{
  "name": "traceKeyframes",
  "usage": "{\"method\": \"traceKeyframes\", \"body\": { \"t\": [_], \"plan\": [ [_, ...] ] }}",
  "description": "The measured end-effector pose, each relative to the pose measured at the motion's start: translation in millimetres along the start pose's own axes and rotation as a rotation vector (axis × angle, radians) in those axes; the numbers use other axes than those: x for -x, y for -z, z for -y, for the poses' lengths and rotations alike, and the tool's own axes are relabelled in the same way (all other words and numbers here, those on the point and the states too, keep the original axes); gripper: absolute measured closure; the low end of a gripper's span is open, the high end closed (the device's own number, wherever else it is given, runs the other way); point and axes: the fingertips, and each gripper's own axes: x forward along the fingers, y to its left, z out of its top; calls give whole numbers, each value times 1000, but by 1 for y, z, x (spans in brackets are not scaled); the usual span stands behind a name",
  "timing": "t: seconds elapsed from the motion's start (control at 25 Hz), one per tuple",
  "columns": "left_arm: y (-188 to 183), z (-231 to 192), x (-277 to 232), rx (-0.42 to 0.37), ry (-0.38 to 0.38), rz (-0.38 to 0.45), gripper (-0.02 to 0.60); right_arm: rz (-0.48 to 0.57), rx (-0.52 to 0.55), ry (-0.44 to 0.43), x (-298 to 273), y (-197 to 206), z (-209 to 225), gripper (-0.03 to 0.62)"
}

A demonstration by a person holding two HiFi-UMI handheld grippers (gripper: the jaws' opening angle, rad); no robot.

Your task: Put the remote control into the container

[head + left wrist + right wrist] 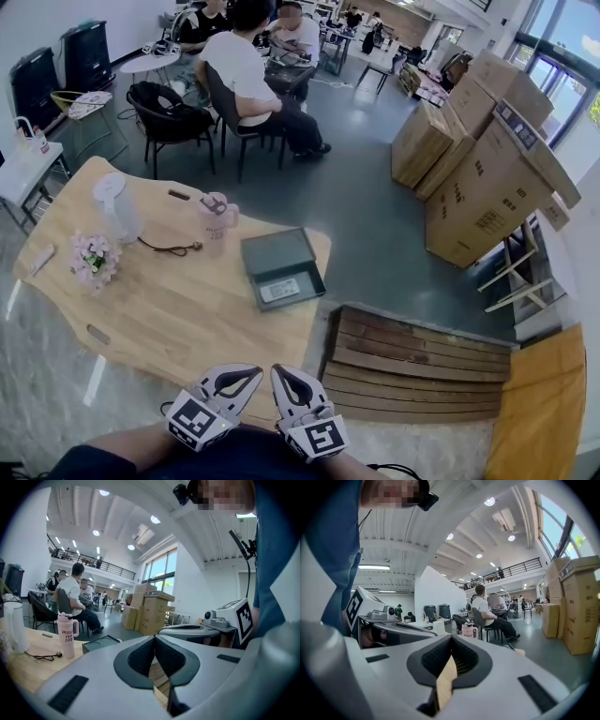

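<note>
We judge the task done: the remote control (279,290) lies in the container (272,251) at twelve o'clock; left gripper (251,373) and right gripper (281,373) are clenched, empty.

Count on table (187,319): one container (272,251), one remote control (279,290), one pink cup (217,217), one white jug (116,204), one flower bunch (94,258).

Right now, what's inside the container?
A remote lies in the container, at its near end. The rest of its floor looks bare. Whatever is under the remote is covered.
</note>
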Motion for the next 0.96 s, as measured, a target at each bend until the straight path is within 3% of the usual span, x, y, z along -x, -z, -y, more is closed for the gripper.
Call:
{"method": "traceKeyframes", "body": {
  "t": [0.96],
  "plan": [
    [4,9,0,15,-2,-14,569,-7,-25,-8,9,6,2,577]
  ]
}}
